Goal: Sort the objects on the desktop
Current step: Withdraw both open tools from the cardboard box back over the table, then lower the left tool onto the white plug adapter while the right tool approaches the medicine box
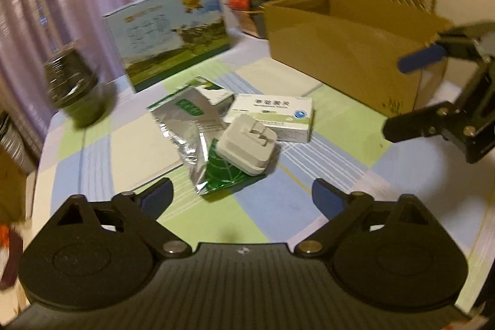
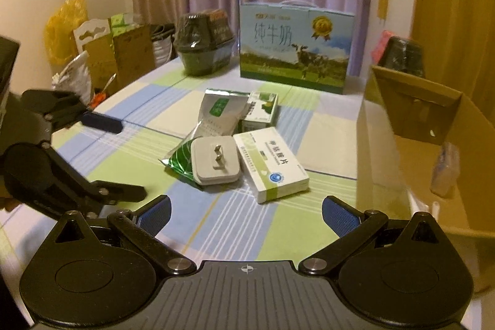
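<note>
A small heap lies mid-table on the checked cloth: a white plug adapter (image 1: 247,144) (image 2: 215,160) on a green leaf-print packet (image 1: 225,175) (image 2: 179,160), a silver foil pouch (image 1: 185,119) (image 2: 219,116), a white-and-green medicine box (image 1: 272,116) (image 2: 272,164) and a smaller green-white box (image 1: 213,93) (image 2: 261,110). My left gripper (image 1: 241,195) (image 2: 117,156) hovers open just short of the heap, nothing between its blue pads. My right gripper (image 2: 247,214) (image 1: 411,95) is open too, empty, near the medicine box and beside the cardboard box.
An open brown cardboard box (image 1: 340,51) (image 2: 417,119) stands on the right side of the table. A milk gift carton (image 1: 167,33) (image 2: 297,48) and a dark wrapped jar (image 1: 72,82) (image 2: 201,42) stand at the back. Bags and cartons crowd the table's left edge.
</note>
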The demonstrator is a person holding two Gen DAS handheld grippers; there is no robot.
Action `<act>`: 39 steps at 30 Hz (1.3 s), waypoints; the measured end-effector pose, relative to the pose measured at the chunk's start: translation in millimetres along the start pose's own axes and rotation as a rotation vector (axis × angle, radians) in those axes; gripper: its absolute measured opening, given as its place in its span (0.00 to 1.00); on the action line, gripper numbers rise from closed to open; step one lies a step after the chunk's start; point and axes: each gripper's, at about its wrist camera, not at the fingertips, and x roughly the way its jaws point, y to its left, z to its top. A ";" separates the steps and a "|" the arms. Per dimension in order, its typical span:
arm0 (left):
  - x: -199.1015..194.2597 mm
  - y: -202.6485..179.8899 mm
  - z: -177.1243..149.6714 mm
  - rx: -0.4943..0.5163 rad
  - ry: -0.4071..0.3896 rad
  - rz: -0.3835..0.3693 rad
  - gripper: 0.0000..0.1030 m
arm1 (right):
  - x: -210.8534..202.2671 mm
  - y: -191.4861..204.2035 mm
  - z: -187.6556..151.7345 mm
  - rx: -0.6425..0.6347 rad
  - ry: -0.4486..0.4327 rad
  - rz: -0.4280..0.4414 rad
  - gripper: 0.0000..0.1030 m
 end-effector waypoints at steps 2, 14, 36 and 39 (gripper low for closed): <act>12.3 0.2 1.7 0.043 0.002 -0.017 0.87 | 10.4 1.1 -0.9 -0.024 0.020 -0.003 0.98; 68.3 2.1 8.9 0.251 -0.032 -0.080 0.86 | 63.0 -13.5 -6.1 -0.089 0.077 -0.030 0.85; 107.8 1.2 9.8 0.380 -0.066 -0.122 0.56 | 120.7 -32.2 3.2 -0.074 0.068 -0.121 0.85; 104.4 3.5 7.9 0.351 -0.066 -0.123 0.56 | 126.7 -34.2 3.2 -0.074 0.064 -0.122 0.85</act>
